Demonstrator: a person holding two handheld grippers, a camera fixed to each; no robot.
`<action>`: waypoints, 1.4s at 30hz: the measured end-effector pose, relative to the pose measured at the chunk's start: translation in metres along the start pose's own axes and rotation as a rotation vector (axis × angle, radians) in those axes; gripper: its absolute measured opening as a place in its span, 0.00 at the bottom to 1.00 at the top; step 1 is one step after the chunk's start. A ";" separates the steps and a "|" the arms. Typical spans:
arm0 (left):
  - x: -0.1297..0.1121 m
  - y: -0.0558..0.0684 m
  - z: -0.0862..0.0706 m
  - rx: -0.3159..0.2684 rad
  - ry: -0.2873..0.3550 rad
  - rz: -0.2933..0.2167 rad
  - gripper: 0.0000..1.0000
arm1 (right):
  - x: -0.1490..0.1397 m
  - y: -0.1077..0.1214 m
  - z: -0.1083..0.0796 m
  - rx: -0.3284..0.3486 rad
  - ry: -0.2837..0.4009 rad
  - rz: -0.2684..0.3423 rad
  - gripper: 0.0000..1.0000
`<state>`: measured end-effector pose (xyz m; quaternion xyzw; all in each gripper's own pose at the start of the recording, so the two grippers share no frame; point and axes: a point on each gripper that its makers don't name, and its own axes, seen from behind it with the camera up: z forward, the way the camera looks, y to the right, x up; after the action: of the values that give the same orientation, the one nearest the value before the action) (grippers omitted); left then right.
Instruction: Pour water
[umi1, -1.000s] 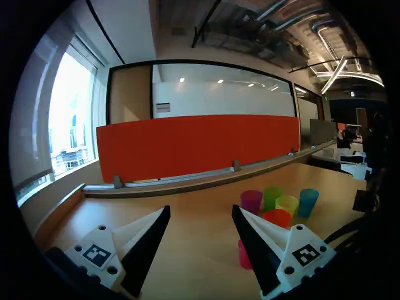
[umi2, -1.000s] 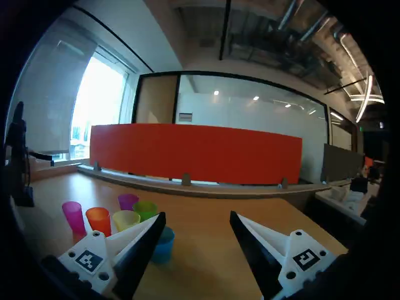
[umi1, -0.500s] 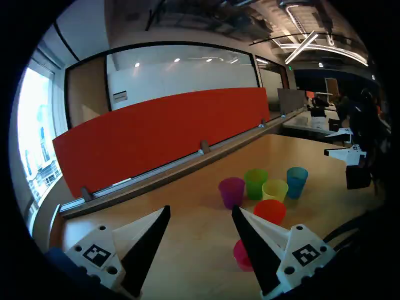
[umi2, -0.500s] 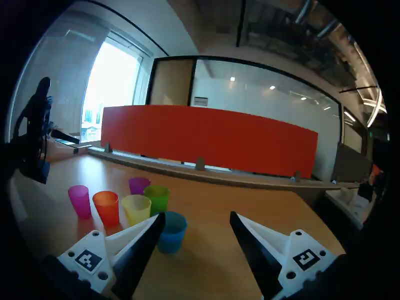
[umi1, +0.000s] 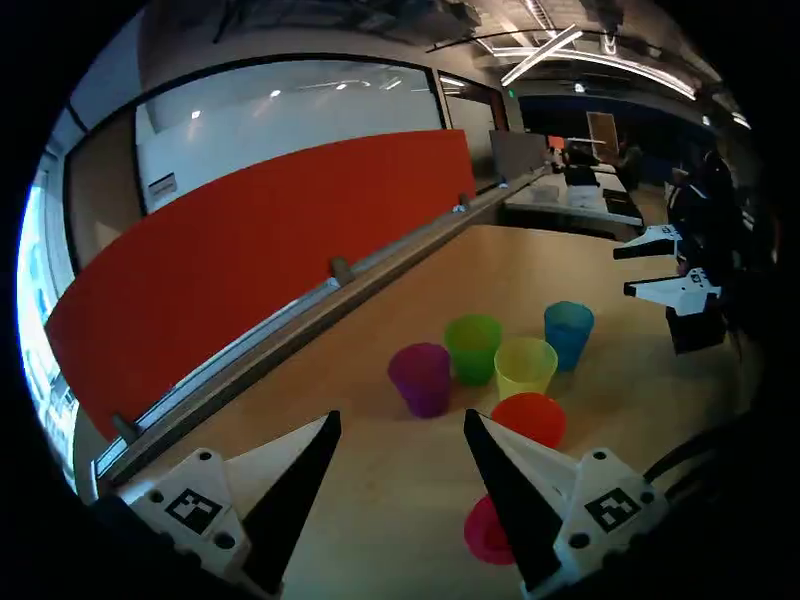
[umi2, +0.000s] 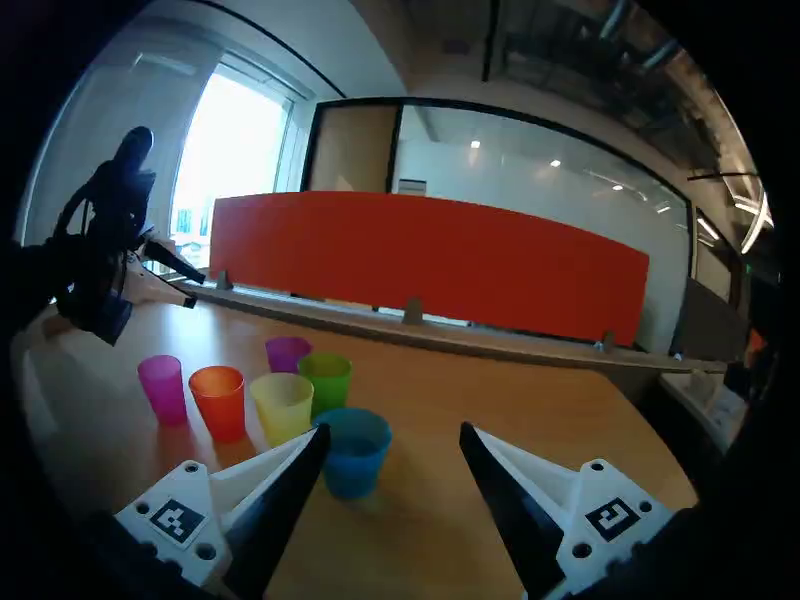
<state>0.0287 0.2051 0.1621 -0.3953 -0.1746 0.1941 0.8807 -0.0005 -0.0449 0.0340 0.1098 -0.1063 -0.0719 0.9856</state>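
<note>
Left gripper view: left gripper (umi1: 401, 418) low over the table (umi1: 400, 500), fingers spread apart, gripping nothing. Six plastic cups bunched at centre-right of frame: purple cup (umi1: 420, 378), green cup (umi1: 472, 347), yellow cup (umi1: 525, 367), blue cup (umi1: 568, 334), orange cup (umi1: 528, 418), and pink cup (umi1: 482, 530) at lower centre, partly hidden behind the right-hand finger. Right gripper (umi1: 622, 272) at right edge of frame, beyond the cups, fingers likewise apart and empty. Red divider panel (umi1: 230, 250) along the far side of the table.

Right gripper view: blue cup (umi2: 352, 455) at lower centre, nearest, just ahead of the left-hand fingertip, not yet between the two fingers. Other five in a bunch to its left. Left gripper (umi2: 197, 292) at upper left of frame, well apart from the cups.

No water visible; filled cup, if any, impossible to tell. No cup taken up, so judged as approach stage, pour not begun.

Handling, as a judgement: thin translucent plastic, light, easy to tip or shove; smooth walls, probably slippery; likely to buckle under a hard squeeze, so moderate pressure only. Best hold mid-wall, one finger on each side, below the rim, kept upright until over the receiving cup. Tight bunch, so some risk of knocking neighbours; blue cup on the outside probably easiest to reach.
</note>
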 end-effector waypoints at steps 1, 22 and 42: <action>0.000 0.001 0.004 -0.013 -0.009 0.003 0.91 | -0.001 0.000 0.000 -0.001 0.000 0.000 1.00; -0.010 0.026 0.078 -0.236 -0.142 0.099 0.91 | 0.002 0.004 0.015 -0.024 0.024 0.042 1.00; -0.004 0.048 0.116 -0.328 -0.190 0.128 0.91 | -0.009 0.018 0.023 -0.030 0.011 0.048 1.00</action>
<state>-0.0378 0.3059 0.1975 -0.5235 -0.2608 0.2550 0.7700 -0.0119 -0.0312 0.0587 0.0926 -0.1024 -0.0490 0.9892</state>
